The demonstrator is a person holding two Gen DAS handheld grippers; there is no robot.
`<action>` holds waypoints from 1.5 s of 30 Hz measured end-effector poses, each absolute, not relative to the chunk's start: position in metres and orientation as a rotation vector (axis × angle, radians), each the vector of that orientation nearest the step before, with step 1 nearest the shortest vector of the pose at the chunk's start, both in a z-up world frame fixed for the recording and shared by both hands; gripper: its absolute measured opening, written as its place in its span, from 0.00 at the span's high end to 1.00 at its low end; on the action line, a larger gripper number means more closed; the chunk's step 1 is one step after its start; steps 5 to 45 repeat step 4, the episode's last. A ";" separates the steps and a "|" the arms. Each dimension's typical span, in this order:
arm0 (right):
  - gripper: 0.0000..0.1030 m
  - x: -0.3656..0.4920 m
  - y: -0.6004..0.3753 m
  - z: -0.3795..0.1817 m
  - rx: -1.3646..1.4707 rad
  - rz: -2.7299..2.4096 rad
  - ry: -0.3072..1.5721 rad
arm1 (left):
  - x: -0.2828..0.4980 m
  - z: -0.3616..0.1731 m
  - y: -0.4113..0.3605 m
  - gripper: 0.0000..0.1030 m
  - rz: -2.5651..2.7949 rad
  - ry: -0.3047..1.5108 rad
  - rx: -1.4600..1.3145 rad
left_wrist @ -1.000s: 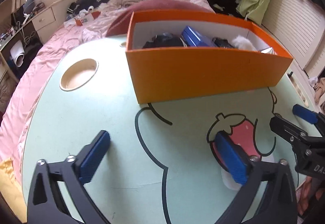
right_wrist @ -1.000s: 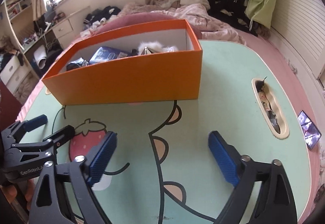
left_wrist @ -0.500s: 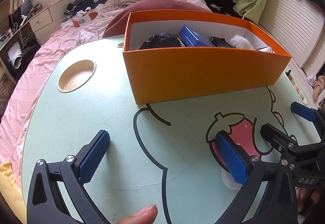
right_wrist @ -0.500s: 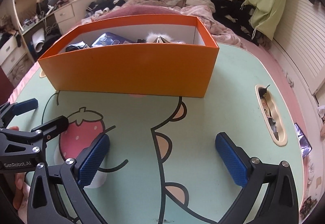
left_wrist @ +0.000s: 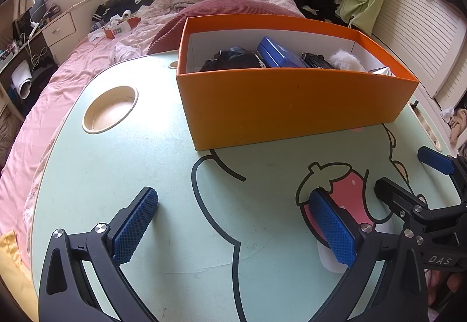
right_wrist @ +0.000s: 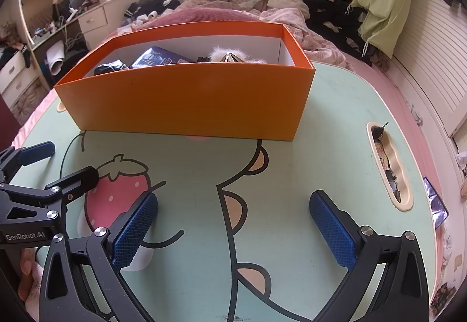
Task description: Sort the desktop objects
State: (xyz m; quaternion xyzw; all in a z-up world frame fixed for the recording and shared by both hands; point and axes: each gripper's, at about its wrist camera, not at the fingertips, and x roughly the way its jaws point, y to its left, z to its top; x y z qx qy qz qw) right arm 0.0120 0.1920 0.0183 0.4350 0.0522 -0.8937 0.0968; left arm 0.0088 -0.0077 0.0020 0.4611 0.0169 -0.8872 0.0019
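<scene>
Here my left gripper [left_wrist: 233, 222] and right gripper [right_wrist: 233, 222] hover spread and empty over the table [left_wrist: 146, 164]; sorted items sit in the orange box [left_wrist: 292, 106]; crossing grippers risk collision.

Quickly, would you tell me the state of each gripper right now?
Left gripper: open, holding nothing, above the table.
Right gripper: open, holding nothing, above the table too.

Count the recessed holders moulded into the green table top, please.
2: a round cream cup recess left of the orange cardboard box, and a long cream slot on its right.
</scene>
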 end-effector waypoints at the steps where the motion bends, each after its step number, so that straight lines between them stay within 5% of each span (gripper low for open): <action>1: 0.00 0.012 0.192 0.018 1.288 -2.647 0.155 | 0.009 0.002 -0.008 0.00 -2.784 0.053 1.447; 45: 0.00 0.012 0.192 0.018 1.288 -2.647 0.154 | 0.009 0.002 -0.008 0.00 -2.784 0.053 1.447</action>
